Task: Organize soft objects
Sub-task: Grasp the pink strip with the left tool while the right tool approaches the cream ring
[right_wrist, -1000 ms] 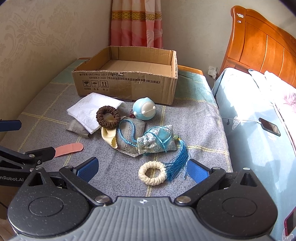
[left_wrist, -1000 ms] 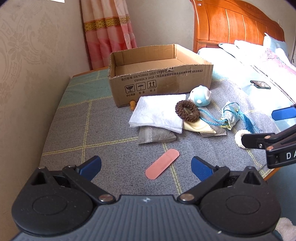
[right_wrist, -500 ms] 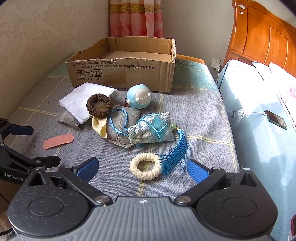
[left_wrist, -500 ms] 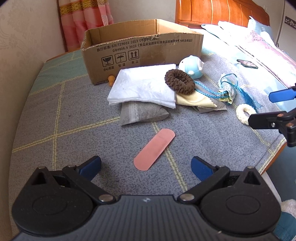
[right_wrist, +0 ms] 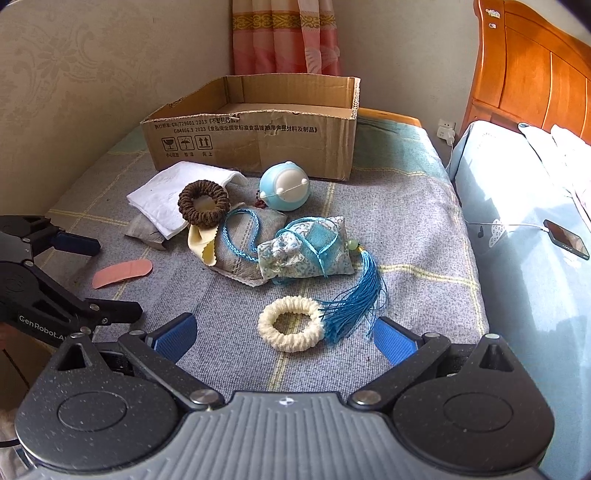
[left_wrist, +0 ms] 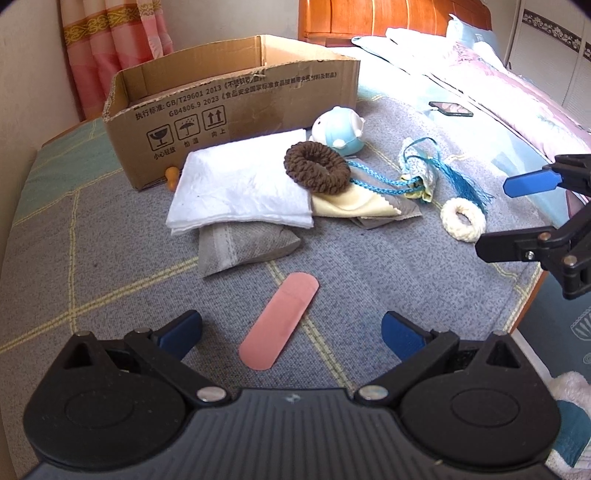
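Note:
My left gripper (left_wrist: pixel 291 332) is open, low over a pink strip (left_wrist: pixel 279 331) that lies between its fingers on the grey blanket. My right gripper (right_wrist: pixel 282 339) is open with a cream scrunchie (right_wrist: pixel 290 324) between its fingers. Behind lie a blue sachet with tassel (right_wrist: pixel 306 251), a brown scrunchie (right_wrist: pixel 204 202), a folded white cloth (left_wrist: pixel 240 186) on a grey pouch (left_wrist: pixel 240 245), a yellow cloth (left_wrist: pixel 351 205) and a blue round toy (right_wrist: pixel 284 186). An open, empty cardboard box (right_wrist: pixel 258 138) stands at the back.
A wall (right_wrist: pixel 74 74) runs along the left and a curtain (right_wrist: pixel 284 33) hangs behind the box. A bed (right_wrist: pixel 517 221) with a phone (right_wrist: pixel 566 244) on it lies to the right. The blanket's edge (left_wrist: pixel 532 295) is close on the right.
Both grippers have moved forward and lower. The pink strip now lies between the left fingers and the cream scrunchie between the right fingers. No object has moved.

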The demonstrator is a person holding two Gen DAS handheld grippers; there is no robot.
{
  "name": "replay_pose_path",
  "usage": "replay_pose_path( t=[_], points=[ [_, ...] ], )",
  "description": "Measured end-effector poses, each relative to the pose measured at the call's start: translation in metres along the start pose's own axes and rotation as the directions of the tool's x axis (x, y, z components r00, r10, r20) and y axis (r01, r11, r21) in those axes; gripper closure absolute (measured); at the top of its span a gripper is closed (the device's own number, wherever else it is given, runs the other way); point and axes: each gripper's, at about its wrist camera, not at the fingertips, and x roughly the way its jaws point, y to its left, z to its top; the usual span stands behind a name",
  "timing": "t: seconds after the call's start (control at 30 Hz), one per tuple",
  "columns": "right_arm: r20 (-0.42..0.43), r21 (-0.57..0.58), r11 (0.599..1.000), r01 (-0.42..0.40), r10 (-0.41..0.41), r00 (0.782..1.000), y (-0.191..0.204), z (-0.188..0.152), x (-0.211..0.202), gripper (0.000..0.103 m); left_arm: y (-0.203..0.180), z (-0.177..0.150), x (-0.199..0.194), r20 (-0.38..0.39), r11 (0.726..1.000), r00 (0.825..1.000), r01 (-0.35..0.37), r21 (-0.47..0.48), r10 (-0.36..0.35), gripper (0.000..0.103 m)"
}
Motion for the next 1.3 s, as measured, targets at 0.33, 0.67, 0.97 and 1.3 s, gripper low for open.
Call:
replay_pose_path(
  t=[0.33, 0.67, 0.97, 1.3],
  points=[
    [0.002, 0.025, 1.0, -0.004, 0.004, 1.0, -0.008, -0.003, 0.0, 0.0, -0.019, -0.007, -0.013, -0.031, 0.983, 0.986, 0.167, 0.073, -0.165, 0.003],
    [0.017, -0.003, 0.999, -0.034, 0.034, 0.999, -0.004, -0.006, -0.003, 0.0, -0.006, -0.001, -0.013, 0.016, 0.998, 1.0, 0.024, 0.06, -0.025, 0.052],
    [0.056, -0.051, 0.997, -0.061, 0.064, 0.996, 0.005, -0.005, -0.005, 0.0, -0.008, -0.002, -0.015, 0.045, 1.0, 0.999, -0.008, 0.027, 0.007, 0.086],
    [0.143, -0.085, 0.99, -0.109, 0.121, 0.982, 0.006, -0.001, -0.005, 0.001, 0.013, -0.012, -0.023, 0.049, 0.993, 0.997, -0.057, -0.105, 0.062, 0.086]
  ],
)
